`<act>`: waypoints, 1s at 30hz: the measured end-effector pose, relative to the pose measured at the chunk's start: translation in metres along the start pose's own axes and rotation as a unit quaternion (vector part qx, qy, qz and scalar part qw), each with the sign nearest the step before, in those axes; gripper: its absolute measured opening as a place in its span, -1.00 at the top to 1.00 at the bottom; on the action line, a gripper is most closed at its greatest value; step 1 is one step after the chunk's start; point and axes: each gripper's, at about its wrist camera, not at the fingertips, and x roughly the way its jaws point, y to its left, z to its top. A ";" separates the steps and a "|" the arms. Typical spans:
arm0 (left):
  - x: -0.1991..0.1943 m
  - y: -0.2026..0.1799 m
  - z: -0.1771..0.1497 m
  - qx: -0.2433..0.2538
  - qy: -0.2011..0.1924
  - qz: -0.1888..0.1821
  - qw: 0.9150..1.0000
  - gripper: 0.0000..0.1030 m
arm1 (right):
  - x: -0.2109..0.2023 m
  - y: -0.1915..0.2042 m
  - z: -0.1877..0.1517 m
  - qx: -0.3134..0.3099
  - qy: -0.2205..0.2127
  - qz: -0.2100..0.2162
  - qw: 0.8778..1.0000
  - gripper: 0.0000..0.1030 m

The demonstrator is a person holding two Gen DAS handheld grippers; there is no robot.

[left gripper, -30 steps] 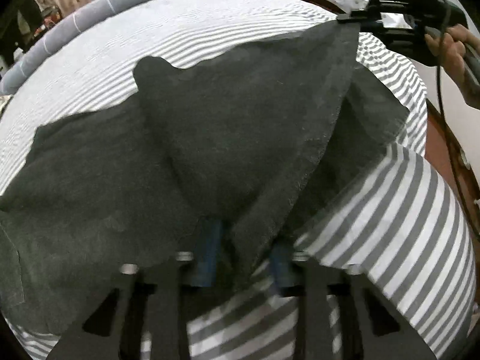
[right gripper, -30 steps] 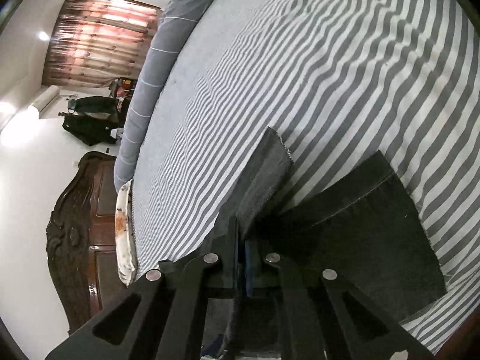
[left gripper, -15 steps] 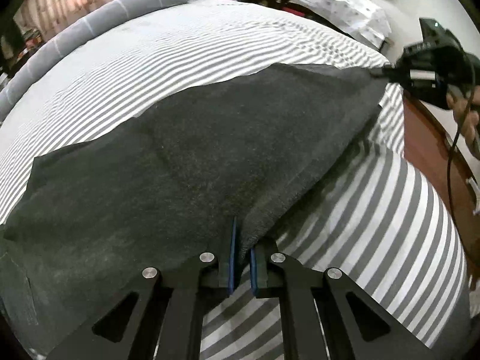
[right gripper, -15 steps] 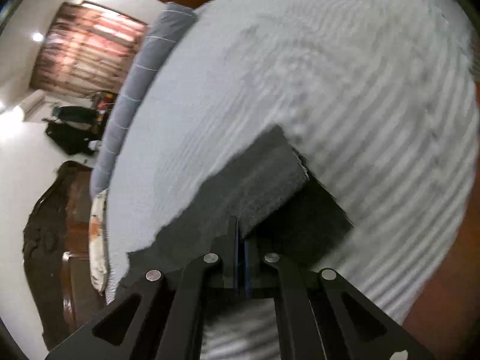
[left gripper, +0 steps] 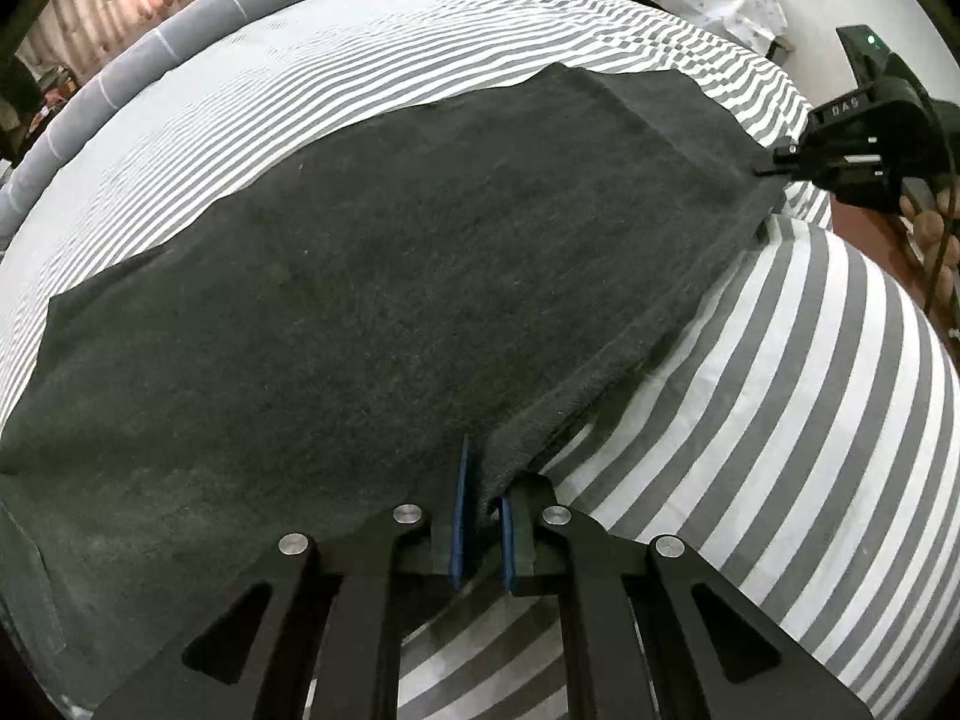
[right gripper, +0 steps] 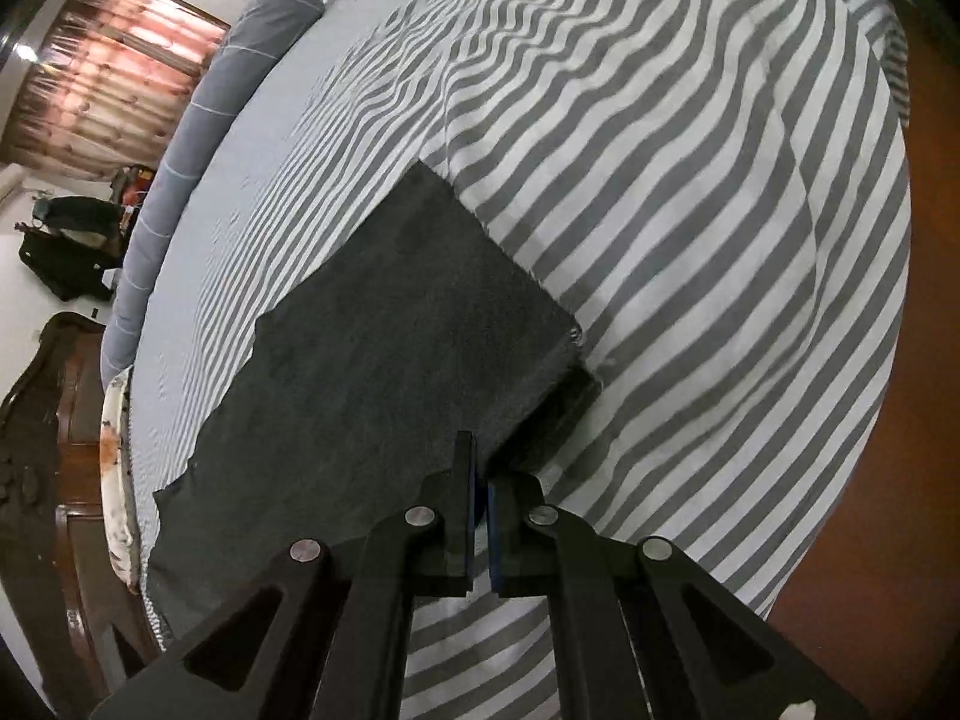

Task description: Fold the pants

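Observation:
Dark grey pants (left gripper: 390, 300) lie on a striped bed, folded lengthwise with one leg laid over the other. My left gripper (left gripper: 483, 531) is shut on the near folded edge of the pants. My right gripper (right gripper: 480, 516) is shut on the edge near the leg hems, and it also shows in the left wrist view (left gripper: 780, 165) at the far right end of the cloth. In the right wrist view the pants (right gripper: 390, 360) stretch away to the left, with the lower leg's hem (right gripper: 576, 396) sticking out a little under the top one.
The bed has a grey and white striped sheet (left gripper: 780, 420) (right gripper: 660, 180). A long grey bolster (left gripper: 150, 54) (right gripper: 198, 120) lies along the far side. A dark wooden headboard (right gripper: 36, 420) stands at left. The reddish floor (right gripper: 924, 360) lies past the bed's edge.
Both grippers have drawn the lifted leg across and lowered it. The raised, peaked cloth now lies flat over the other leg, stretched between the two grippers.

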 end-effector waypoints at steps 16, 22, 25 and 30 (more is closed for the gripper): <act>-0.080 0.109 -0.019 -0.166 -0.088 0.036 0.982 0.30 | -0.073 0.066 0.029 -0.097 -0.033 -0.024 0.994 0.63; -0.089 0.197 -0.038 -0.254 -0.104 0.105 0.956 0.29 | -0.030 0.201 0.011 -0.239 0.044 0.041 0.969 0.63; -0.087 0.233 -0.053 -0.293 -0.101 0.123 0.943 0.28 | 0.004 0.262 -0.006 -0.280 0.097 0.072 0.952 0.63; -0.080 0.269 -0.078 -0.349 -0.101 0.115 0.925 0.28 | 0.071 0.357 -0.047 -0.319 0.190 0.127 0.920 0.63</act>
